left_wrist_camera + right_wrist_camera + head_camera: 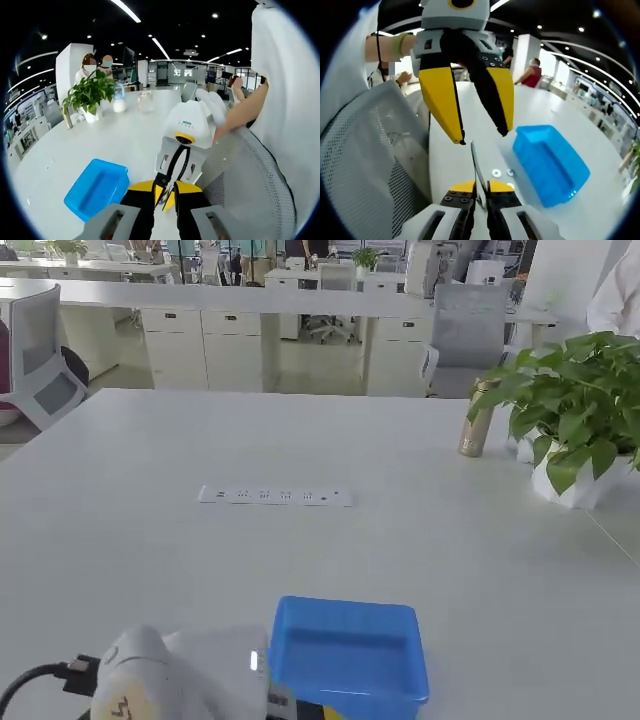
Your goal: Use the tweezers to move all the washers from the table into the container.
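Two small silver washers [496, 173] flat near bench [451, 167] edge, beside blue rectangular container [550, 162], right gripper [480, 190] clamping thin tweezers [474, 165], cannot tell if tips spread

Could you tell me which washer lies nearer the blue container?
The small silver washer on the right in the right gripper view; its twin lies to its left, farther from the blue plastic container.

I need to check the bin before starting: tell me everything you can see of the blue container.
The blue container is a shallow rectangular tray, plastic by its look, with rounded corners. It is open-topped, upright and looks empty, sitting flat on the white table. Two washers lie on the table beside it, not touching it.
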